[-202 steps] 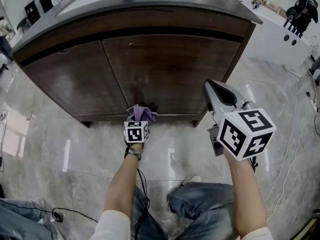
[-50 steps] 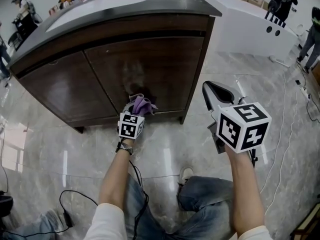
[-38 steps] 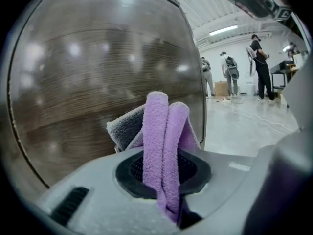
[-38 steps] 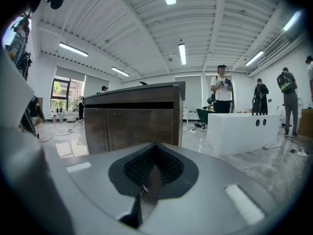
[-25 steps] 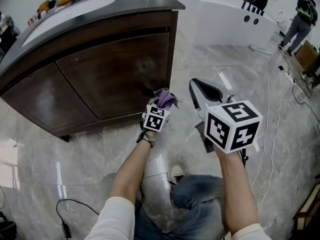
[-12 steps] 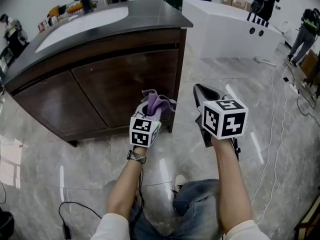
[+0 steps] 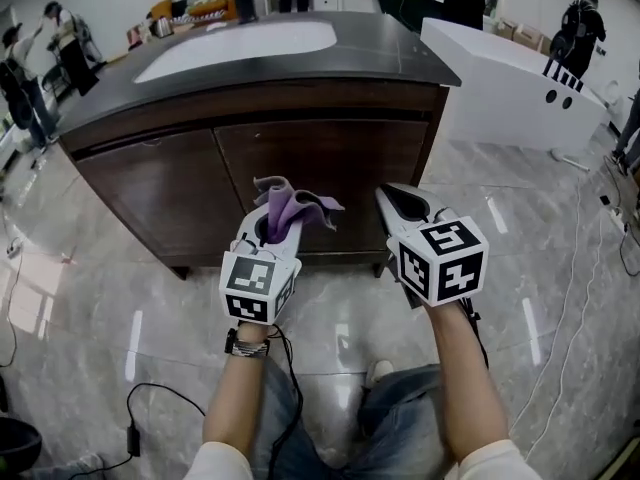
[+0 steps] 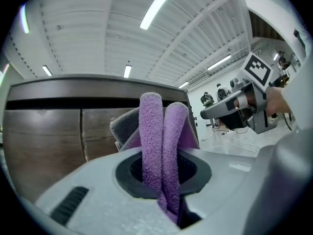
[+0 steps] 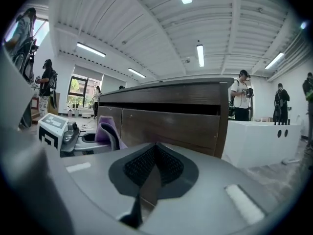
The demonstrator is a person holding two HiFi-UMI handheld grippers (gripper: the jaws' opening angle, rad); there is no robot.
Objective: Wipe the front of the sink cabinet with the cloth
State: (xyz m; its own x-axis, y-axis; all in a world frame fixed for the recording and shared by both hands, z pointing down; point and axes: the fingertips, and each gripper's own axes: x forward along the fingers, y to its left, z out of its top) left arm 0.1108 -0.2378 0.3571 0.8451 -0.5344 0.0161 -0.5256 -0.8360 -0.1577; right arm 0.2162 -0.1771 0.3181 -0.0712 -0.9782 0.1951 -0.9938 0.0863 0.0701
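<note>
1. Whereas the cloth was pressed low on the wood a couple of seconds ago, nothing touches the sink cabinet (image 7: 300, 98) now. At far left its left door (image 7: 150, 193) stands shut. I can make out no streak or damp patch on it.
2. The left gripper (image 7: 272, 230) has come back off the cabinet front and risen. It now hangs over the floor (image 7: 100, 298), roughly in line with the seam between the two doors. Its jaws are clamped on the cloth (image 7: 292, 203), whose purple folds stand up loose above the pinch. The left gripper view shows two rolls of cloth rising from between the jaws, with the cabinet well behind them.
3. The right door (image 7: 350, 158) is uncovered again. The cloth had been working along its bottom edge and then out to the right-hand corner. The door looks evenly dark from here; whether it is truly clean I cannot tell.
4. The right gripper (image 7: 405, 203) is held just beside the left one, much as before. Its jaws are together on nothing and it is apart from the cabinet.
5. The pull-back reads to me as the end of a pass over the lower right door. The left door and the upper rail show no sign of having been wiped. If they are meant to be covered, the cloth must go back onto the wood further left and higher. If not, the wiping looks finished.
</note>
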